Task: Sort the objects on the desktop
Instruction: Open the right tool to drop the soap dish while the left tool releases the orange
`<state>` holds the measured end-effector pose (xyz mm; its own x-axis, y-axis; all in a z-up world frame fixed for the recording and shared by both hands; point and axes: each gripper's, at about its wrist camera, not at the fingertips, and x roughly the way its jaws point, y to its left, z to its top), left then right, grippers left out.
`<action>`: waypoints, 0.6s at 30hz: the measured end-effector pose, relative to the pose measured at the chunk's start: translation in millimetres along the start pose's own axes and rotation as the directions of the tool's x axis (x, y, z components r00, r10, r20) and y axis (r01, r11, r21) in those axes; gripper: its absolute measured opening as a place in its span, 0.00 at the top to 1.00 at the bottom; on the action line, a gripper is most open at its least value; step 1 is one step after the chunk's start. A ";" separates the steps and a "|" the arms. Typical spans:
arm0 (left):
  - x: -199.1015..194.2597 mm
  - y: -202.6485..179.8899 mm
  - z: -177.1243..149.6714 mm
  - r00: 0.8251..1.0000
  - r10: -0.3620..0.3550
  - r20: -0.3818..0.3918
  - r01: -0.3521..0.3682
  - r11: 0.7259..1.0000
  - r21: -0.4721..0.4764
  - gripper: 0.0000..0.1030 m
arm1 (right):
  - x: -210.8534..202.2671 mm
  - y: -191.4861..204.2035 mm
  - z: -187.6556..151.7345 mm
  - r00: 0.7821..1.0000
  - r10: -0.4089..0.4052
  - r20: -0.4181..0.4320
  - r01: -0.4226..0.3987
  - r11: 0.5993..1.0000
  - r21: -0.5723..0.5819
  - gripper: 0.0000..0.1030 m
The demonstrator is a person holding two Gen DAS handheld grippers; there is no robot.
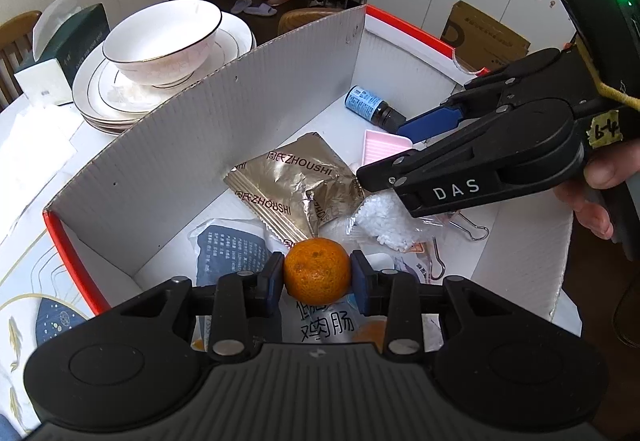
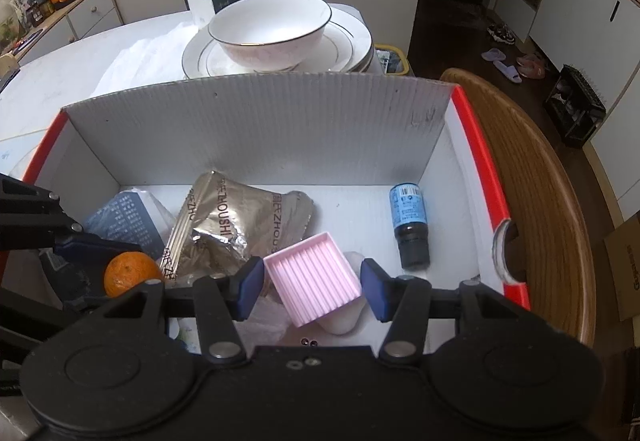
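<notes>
From your left wrist camera, your left gripper (image 1: 317, 273) is clamped on the mandarin (image 1: 317, 270): both blue pads press its sides and it hangs between them above the white box with red edges (image 1: 200, 145). Under it lie printed packets, and just beyond it the gold snack bag (image 1: 296, 185). Your right gripper (image 1: 384, 169) comes in from the right, angled down into the same box, over the pink tray (image 1: 382, 149) and the bag of white granules (image 1: 384, 225). The blue-label bottle (image 1: 370, 105) lies near the far corner.

From your right wrist camera, the pink tray (image 2: 314, 279) sits between the fingers (image 2: 250, 287) of your right gripper (image 2: 312, 289), turned corner-on, so its diagonal and not a flat side runs from pad to pad. The left pad looks to be at or against the tray's near corner; the right pad stands a little off its edge, so I cannot tell whether the tray is gripped or only framed. This is what your next move turns on: the tray lies straight ahead of the right gripper, the nearer of the two, and its skew may let it twist if you squeeze. The mandarin (image 2: 130, 273) shows at lower left, in the left gripper (image 2: 80, 261). The blue-label bottle (image 2: 410, 225) lies to the right, its dark cap pointing toward you.
</notes>
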<state>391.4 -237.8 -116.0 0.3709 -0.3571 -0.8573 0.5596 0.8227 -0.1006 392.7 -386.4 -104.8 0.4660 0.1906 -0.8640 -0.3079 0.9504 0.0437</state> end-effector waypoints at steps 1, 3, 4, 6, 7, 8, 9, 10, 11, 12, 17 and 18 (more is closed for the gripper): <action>-0.1 0.5 0.1 1.000 -0.002 0.001 0.002 1.000 -0.003 0.67 | -0.4 -0.3 0.6 1.000 0.000 -0.001 0.000 1.000 0.003 0.49; -0.9 1.0 -0.3 1.000 -0.005 0.004 0.005 1.000 -0.006 0.67 | -1.2 -0.9 0.4 1.000 -0.003 -0.001 0.003 1.000 0.005 0.48; -1.1 1.4 -0.5 1.000 -0.007 0.006 0.007 1.000 -0.009 0.67 | -1.8 -0.7 0.5 1.000 -0.005 0.002 0.005 1.000 0.005 0.48; -1.9 2.1 -0.7 1.000 0.005 0.010 -0.005 1.000 -0.014 0.66 | -3.0 -1.3 0.0 1.000 -0.003 0.005 0.003 1.000 0.007 0.47; -2.2 2.9 -0.7 1.000 0.004 0.013 -0.004 1.000 -0.018 0.64 | -3.7 -1.9 0.2 1.000 -0.002 0.008 0.002 1.000 0.008 0.47; -3.1 3.9 -0.8 1.000 0.001 0.017 0.000 1.000 -0.023 0.62 | -5.0 -2.2 -0.4 1.000 -0.002 0.011 0.002 1.000 0.009 0.45; -4.8 4.3 -0.9 1.000 -0.001 0.024 0.001 1.000 -0.024 0.62 | -6.6 -2.6 -0.3 1.000 -0.003 0.015 0.002 1.000 0.011 0.44; -6.0 4.7 -0.8 1.000 -0.001 0.029 0.002 1.000 -0.025 0.59 | -8.3 -2.9 -0.1 1.000 0.000 0.019 0.000 1.000 0.012 0.44; -7.3 4.7 -0.6 0.999 -0.002 0.034 0.003 1.000 -0.026 0.57 | -10.6 -3.0 0.0 1.000 0.005 0.025 -0.005 1.000 0.012 0.43; -9.0 4.7 -0.8 0.999 -0.004 0.040 0.005 1.000 -0.027 0.56 | -12.9 -3.1 -0.3 1.000 0.009 0.030 -0.009 1.000 0.012 0.41; -18.6 3.6 -2.2 0.998 -0.011 0.065 0.013 0.999 -0.030 0.50 | -27.9 -1.6 -2.3 0.998 0.032 0.057 -0.032 0.999 0.006 0.40; -20.7 3.3 -2.7 0.998 -0.012 0.070 0.014 0.999 -0.032 0.50 | -30.6 -1.0 -2.8 0.997 0.036 0.062 -0.037 0.999 0.004 0.40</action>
<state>383.6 -226.5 -100.0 0.4149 -0.3968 -0.8188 0.5407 0.8313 -0.1289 376.5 -393.8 -79.8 0.5050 0.2398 -0.8292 -0.3215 0.9438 0.0771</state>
